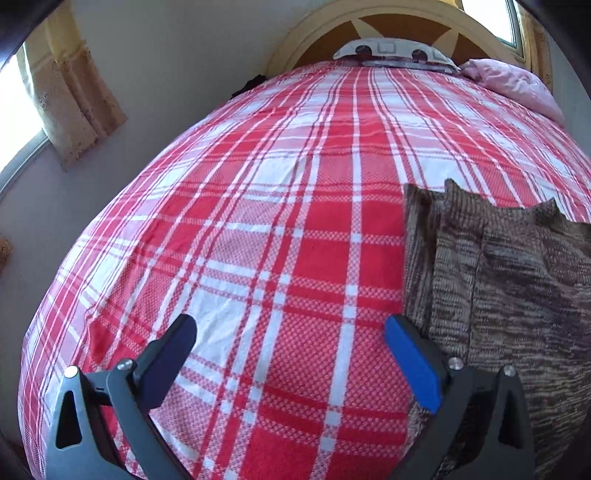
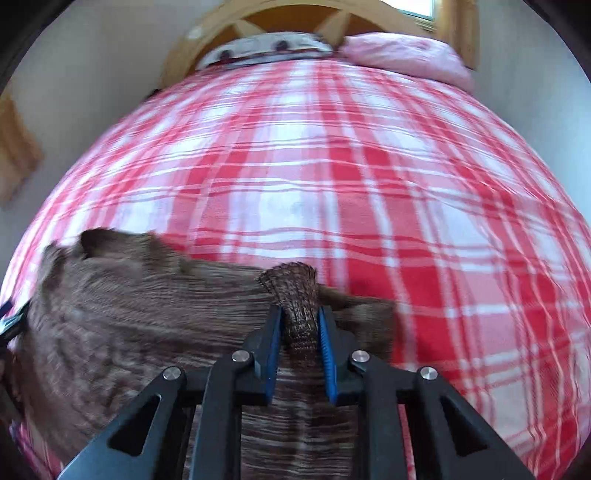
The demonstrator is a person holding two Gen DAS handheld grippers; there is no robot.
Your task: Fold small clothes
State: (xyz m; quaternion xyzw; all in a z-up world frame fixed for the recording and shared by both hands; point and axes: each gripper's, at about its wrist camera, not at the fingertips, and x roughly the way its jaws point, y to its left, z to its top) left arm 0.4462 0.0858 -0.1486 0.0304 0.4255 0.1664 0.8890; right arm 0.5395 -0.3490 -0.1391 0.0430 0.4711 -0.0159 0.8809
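A brown marled knitted garment (image 2: 122,314) lies spread on the near part of a bed covered with a red-and-white checked bedspread (image 1: 280,229). The right tongs (image 2: 300,314) are closed on a bunched fold of this knit, which stands up between the blue pads (image 2: 327,350); the right view is blurred. The left tongs (image 1: 291,332) are wide open with nothing between them, hanging over bare bedspread just beside the garment's left edge, the blue-padded finger (image 1: 413,365) close against the knit.

The wide stretch of bedspread beyond the garment carries nothing. At the far end stand an arched cream-and-orange wooden headboard (image 1: 399,26), a grey patterned pillow (image 1: 391,53) and a pale pink crumpled pillow (image 1: 517,83) to its right. A small dark object (image 1: 251,84) sits at the bed's far left edge; what it is cannot be told. A beige lace curtain (image 1: 70,99) hangs beside a bright window (image 1: 14,110) on the left wall. No readable writing or label shows anywhere
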